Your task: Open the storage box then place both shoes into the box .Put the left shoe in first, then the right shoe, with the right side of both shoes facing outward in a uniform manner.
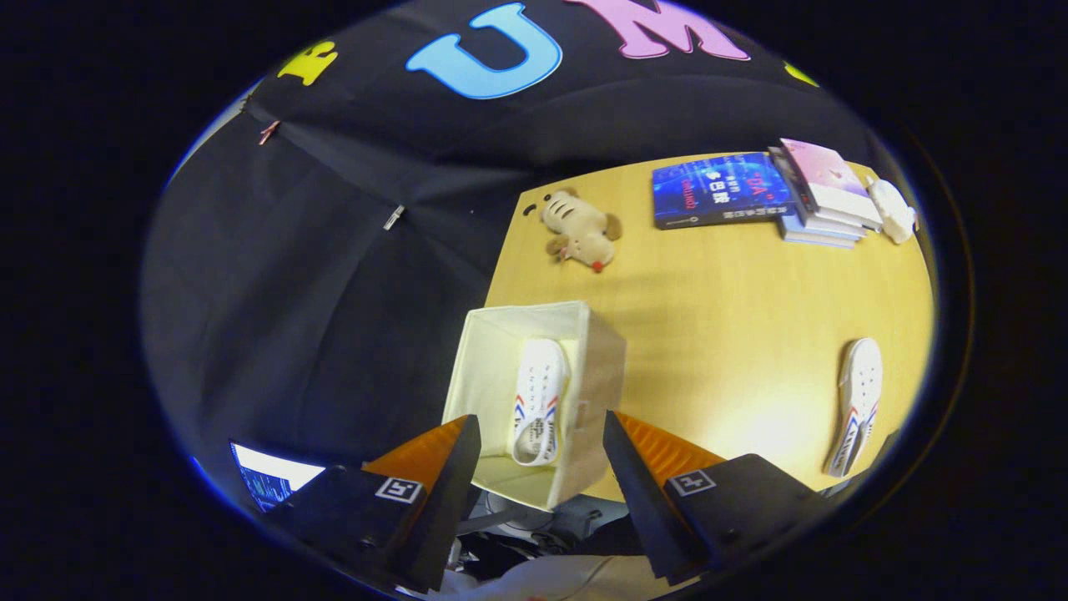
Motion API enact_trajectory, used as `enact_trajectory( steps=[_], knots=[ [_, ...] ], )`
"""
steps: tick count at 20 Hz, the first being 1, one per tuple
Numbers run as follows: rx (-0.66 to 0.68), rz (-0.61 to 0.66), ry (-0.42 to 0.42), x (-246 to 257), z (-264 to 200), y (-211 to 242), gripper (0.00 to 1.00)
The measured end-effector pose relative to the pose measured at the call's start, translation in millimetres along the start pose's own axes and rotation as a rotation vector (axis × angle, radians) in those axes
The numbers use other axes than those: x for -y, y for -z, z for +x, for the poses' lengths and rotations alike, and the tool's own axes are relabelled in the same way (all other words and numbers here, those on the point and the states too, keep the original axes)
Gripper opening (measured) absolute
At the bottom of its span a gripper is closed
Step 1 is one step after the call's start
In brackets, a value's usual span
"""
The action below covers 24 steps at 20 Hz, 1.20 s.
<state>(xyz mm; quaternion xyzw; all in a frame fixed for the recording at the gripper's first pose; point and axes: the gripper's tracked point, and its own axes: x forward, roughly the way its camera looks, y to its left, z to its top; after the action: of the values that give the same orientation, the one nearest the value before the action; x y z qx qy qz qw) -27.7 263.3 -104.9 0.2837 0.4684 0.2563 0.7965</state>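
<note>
The tool [542,434] is hovering high above the surface [734,334], its 2 fingers standing apart and gripping nothing.

Off to the tool's left, low down, a lit screen [267,476] is glowing beside the left finger. Directly ahead of the tool, just past the fingertips, the storage box [596,367] is sitting open at the near left corner of the surface. 1 shoe [538,401] is already lying inside it, its long axis running straight away from the tool, in line with the gap between the fingers. Judging from the task order, this is probably the left shoe, though the view is too small to confirm it.

Further ahead, beyond the box, a plush toy [580,229] is lying on the surface, and to its right a stack of books [801,196] is resting at the far edge.

Well off to the tool's right, beyond the right finger, the second shoe [855,405] is lying on the surface, well apart from the box. Its long axis is also running roughly away from the tool, nearly parallel to the boxed shoe. The coming move is likely turning on this: the tool is needing to swing right, then close across the shoe's narrow width rather than along its length.
</note>
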Motion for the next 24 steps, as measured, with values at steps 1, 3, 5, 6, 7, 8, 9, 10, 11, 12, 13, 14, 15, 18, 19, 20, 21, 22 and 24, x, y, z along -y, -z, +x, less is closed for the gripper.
enact_trajectory(
  steps=[1, 3, 5, 6, 7, 8, 9, 10, 11, 12, 13, 14, 15, 18, 19, 20, 21, 22, 24],
  knots=[
    [0.004, 0.006, 0.022, 18, -12, -2, 0.91],
    [0.012, 0.025, 0.066, 54, -32, -5, 0.91],
    [0.018, 0.049, 0.119, 97, -49, -6, 0.91],
    [0.018, 0.060, 0.148, 120, -56, -5, 0.91],
    [0.020, 0.070, 0.177, 143, -63, -5, 0.91],
    [0.020, 0.082, 0.220, 172, -68, -4, 0.91],
    [0.026, 0.090, 0.264, 200, -71, -3, 0.91],
    [0.028, 0.095, 0.312, 230, -76, -1, 0.91],
    [0.026, 0.106, 0.350, 257, -80, 1, 0.91],
    [0.022, 0.120, 0.382, 282, -82, 4, 0.91],
    [0.011, 0.139, 0.408, 304, -83, 9, 0.91],
    [0.009, 0.153, 0.426, 324, -85, 13, 0.91],
    [0.005, 0.160, 0.449, 345, -85, 16, 0.91],
    [-0.030, 0.155, 0.498, 395, -83, 33, 0.89],
    [-0.054, 0.162, 0.502, 408, -81, 41, 0.89],
    [-0.073, 0.170, 0.502, 417, -83, 47, 0.89],
    [-0.091, 0.177, 0.499, 426, -79, 50, 0.89],
    [-0.112, 0.187, 0.495, 434, -73, 55, 0.86],
    [-0.164, 0.182, 0.475, 439, -56, 64, 0.86]
  ],
)
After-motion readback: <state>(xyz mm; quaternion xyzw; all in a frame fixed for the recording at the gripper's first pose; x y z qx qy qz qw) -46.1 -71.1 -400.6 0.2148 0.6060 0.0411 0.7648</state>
